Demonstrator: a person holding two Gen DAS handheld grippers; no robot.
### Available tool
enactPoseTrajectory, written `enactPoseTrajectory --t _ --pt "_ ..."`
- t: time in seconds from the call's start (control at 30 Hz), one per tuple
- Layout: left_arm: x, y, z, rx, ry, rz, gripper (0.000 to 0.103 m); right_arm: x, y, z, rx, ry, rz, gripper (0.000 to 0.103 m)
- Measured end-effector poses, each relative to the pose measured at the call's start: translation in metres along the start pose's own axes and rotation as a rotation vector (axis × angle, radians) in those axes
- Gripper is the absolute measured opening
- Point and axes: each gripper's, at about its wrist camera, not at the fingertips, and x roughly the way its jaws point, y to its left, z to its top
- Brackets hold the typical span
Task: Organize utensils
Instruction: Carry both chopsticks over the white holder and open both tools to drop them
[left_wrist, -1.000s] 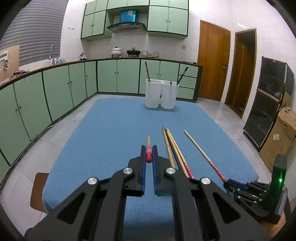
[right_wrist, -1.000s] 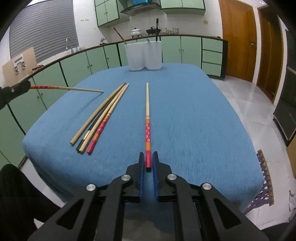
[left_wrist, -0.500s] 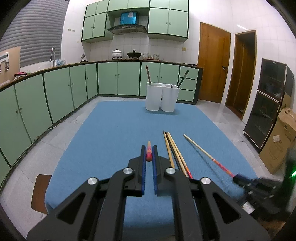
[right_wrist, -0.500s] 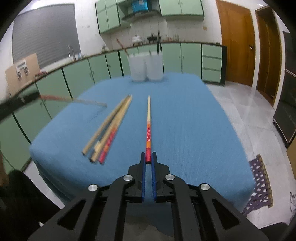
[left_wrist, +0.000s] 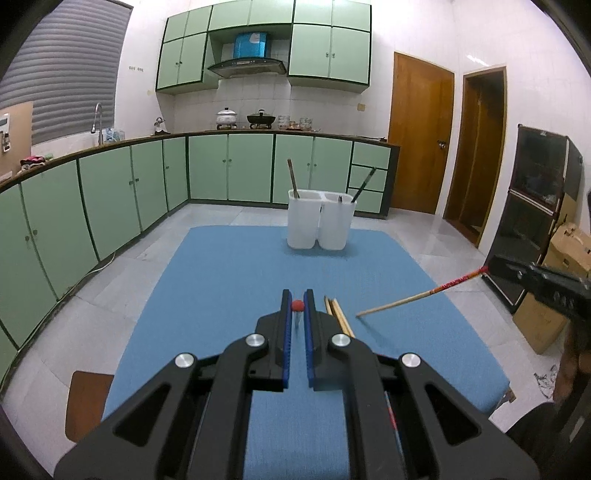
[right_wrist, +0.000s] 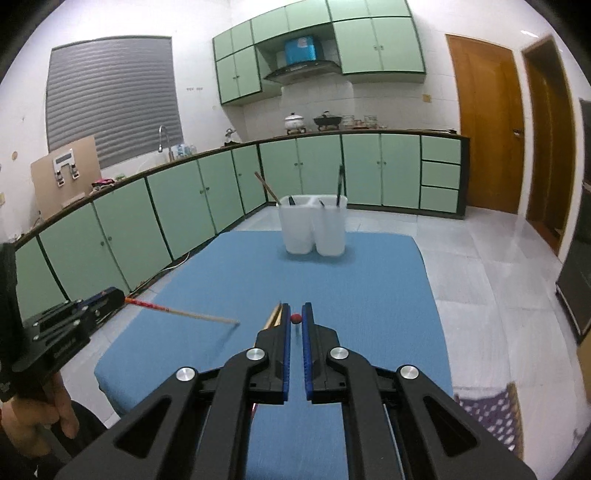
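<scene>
My left gripper is shut on a chopstick whose red end shows end-on between the blue pads. In the right wrist view the same chopstick sticks out of the left gripper, above the blue table. My right gripper is shut on another chopstick, red end toward the camera. From the left wrist it appears as a red-patterned stick held in the air. A white two-compartment holder stands at the table's far end with dark utensils in it. Loose chopsticks lie on the cloth.
Green cabinets line the left and back walls. Right of the table are a dark glass cabinet and cardboard boxes. A wooden stool stands off the table's near left corner. A patterned mat lies on the floor.
Both grippers have risen. The right gripper lifted its chopstick off the cloth into the air. The left gripper's chopstick rose a little too. The loose chopsticks stayed put.
</scene>
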Motion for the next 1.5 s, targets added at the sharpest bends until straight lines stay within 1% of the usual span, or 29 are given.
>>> enactPoseTrajectory --t 0.07,0.17,0.27,0.37,0.4,0.47,0.6,0.67,0.9,1.0,1.1,1.2,1.3,1.4,1.5 --pt "0.005 0.002 0.012 0.004 -0.007 -0.002 0.005 0.005 0.0 0.015 -0.012 0.003 0.001 0.006" --pt "0.01 0.004 0.028 0.017 -0.02 -0.005 0.005 0.018 -0.001 0.047 -0.037 0.013 0.012 0.006" --pt "0.02 0.002 0.046 0.036 -0.023 -0.014 0.005 0.032 0.003 0.069 -0.074 0.027 0.009 0.006" --pt "0.032 0.003 0.062 0.026 -0.013 -0.036 0.005 0.044 0.007 0.087 -0.108 0.037 0.007 0.006" --pt "0.037 0.003 0.069 0.02 -0.008 -0.046 0.005 0.045 0.006 0.089 -0.113 0.039 0.009 0.006" --pt "0.043 0.005 0.077 0.016 -0.004 -0.056 0.005 0.051 0.008 0.104 -0.123 0.045 0.017 0.006" --pt "0.06 0.003 0.105 0.034 -0.009 -0.074 0.005 0.064 0.011 0.131 -0.139 0.059 0.025 0.006" --pt "0.067 0.0 0.124 0.051 -0.021 -0.085 0.005 0.068 0.013 0.146 -0.151 0.053 0.022 0.006" --pt "0.093 -0.016 0.186 0.095 -0.085 -0.098 0.005 0.085 0.01 0.223 -0.14 0.011 0.007 0.006" --pt "0.108 -0.016 0.216 0.063 -0.104 -0.109 0.005 0.095 0.006 0.255 -0.126 -0.003 -0.007 0.006" --pt "0.123 -0.017 0.241 0.04 -0.129 -0.102 0.005 0.105 0.004 0.276 -0.133 -0.017 -0.03 0.006" --pt "0.143 -0.02 0.266 0.028 -0.16 -0.082 0.005 0.12 -0.001 0.292 -0.138 -0.02 -0.05 0.006" --pt "0.159 -0.024 0.28 0.029 -0.184 -0.072 0.005 0.14 -0.011 0.3 -0.127 -0.019 -0.059 0.006" --pt "0.184 -0.031 0.29 0.042 -0.205 -0.057 0.005 0.165 -0.021 0.299 -0.104 0.004 -0.058 0.006" --pt "0.203 -0.034 0.291 0.048 -0.223 -0.048 0.005 0.19 -0.031 0.288 -0.103 0.038 -0.064 0.006"
